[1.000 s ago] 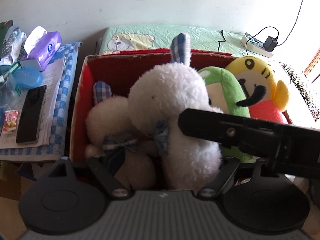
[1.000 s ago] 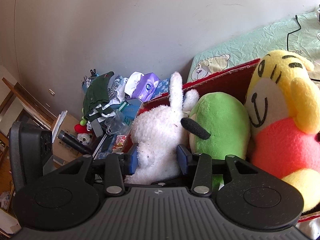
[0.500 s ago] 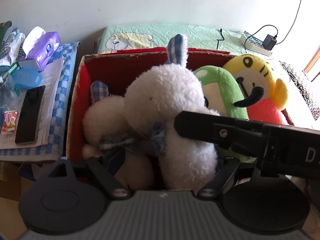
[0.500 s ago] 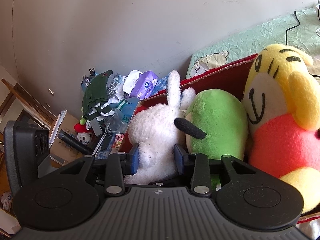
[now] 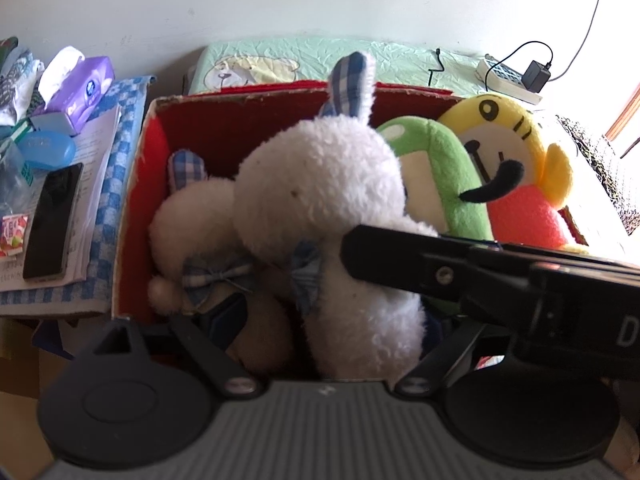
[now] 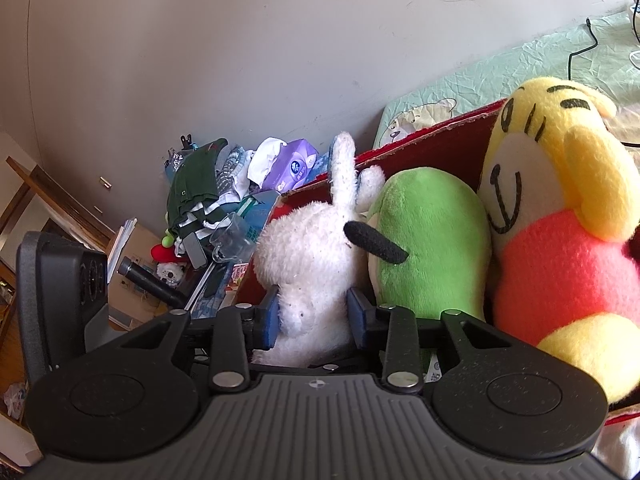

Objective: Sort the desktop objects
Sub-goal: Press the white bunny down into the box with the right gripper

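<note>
A red cardboard box (image 5: 136, 216) holds a white plush rabbit (image 5: 320, 184) with a blue plaid ear, a second white rabbit (image 5: 188, 220) to its left, a green plush (image 5: 448, 184) and a yellow and pink plush (image 5: 516, 168). My right gripper (image 6: 314, 314) is shut on the body of the white rabbit (image 6: 308, 256), with a blue pad pressed into each side. The right tool's black body (image 5: 500, 280) crosses the left wrist view. My left gripper (image 5: 328, 320) stands open, its fingers wide apart on either side of the same rabbit's lower body.
Left of the box, a blue checked cloth (image 5: 104, 200) carries papers, a black phone (image 5: 52, 220), a blue case (image 5: 46, 150) and a purple tissue pack (image 5: 84, 88). Behind the box lies a pale green mat (image 5: 320, 60) with a power strip and charger (image 5: 516, 76). Clothes (image 6: 200, 192) pile up at the wall.
The right gripper's pads have drawn a little closer together on the white rabbit. The rabbit has shifted slightly up and to the left in the left wrist view.
</note>
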`<move>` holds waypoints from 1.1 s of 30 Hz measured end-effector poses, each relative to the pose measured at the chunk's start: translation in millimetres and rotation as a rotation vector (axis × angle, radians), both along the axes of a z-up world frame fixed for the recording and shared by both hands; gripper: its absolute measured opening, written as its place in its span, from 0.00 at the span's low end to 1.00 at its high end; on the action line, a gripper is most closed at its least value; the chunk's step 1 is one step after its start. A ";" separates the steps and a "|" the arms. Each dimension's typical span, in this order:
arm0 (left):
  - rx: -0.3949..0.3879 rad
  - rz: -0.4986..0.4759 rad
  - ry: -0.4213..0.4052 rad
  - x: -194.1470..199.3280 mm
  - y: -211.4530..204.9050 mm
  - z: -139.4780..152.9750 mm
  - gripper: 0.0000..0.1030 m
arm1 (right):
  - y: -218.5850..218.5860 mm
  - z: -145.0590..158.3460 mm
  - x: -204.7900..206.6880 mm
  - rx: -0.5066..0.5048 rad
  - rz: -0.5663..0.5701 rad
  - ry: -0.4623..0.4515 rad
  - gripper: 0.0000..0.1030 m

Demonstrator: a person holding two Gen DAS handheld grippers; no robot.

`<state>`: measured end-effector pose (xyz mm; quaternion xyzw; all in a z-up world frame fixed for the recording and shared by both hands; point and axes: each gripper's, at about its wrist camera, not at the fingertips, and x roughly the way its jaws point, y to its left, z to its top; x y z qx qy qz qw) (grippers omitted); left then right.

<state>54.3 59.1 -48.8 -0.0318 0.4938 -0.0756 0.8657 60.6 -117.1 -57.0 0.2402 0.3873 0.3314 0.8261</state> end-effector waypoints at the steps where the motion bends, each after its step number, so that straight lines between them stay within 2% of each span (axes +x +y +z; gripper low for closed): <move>1: -0.002 0.003 -0.001 -0.1 0.5 0.0 0.85 | 0.1 0.1 0.2 0.000 0.000 0.001 0.34; 33: -0.014 -0.003 0.002 1.5 1.6 -5.3 0.92 | 0.3 -5.5 -2.6 0.002 -0.016 -0.003 0.35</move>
